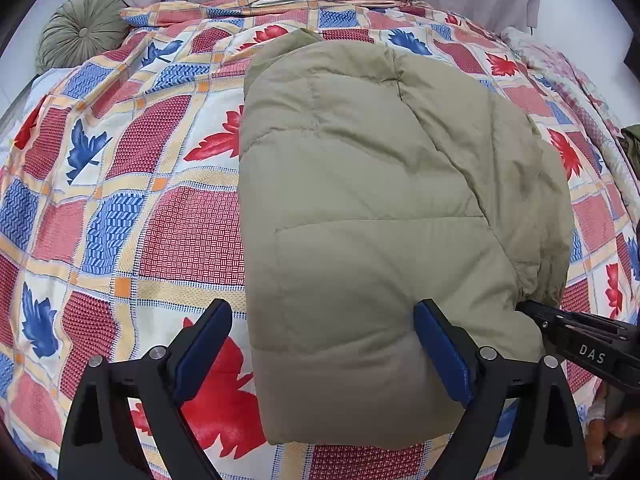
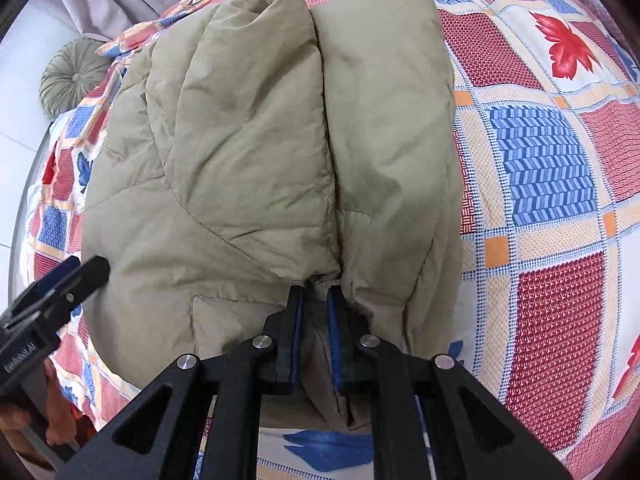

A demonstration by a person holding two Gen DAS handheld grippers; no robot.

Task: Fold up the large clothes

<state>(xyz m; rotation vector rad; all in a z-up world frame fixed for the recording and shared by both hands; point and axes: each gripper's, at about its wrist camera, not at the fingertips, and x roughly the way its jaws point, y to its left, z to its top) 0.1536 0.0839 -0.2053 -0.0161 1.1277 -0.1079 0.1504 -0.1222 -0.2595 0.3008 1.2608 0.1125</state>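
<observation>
We pinch the jacket's (image 2: 248, 128) near hem in our right gripper (image 2: 315, 300); left gripper (image 1: 322, 320) gapes, needing its own hold.

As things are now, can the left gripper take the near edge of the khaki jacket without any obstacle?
Probably yes. The left gripper is open, and the near edge of the khaki jacket already lies between its fingers. The right gripper pinches the jacket further to the side, so it seems not in the way.
</observation>
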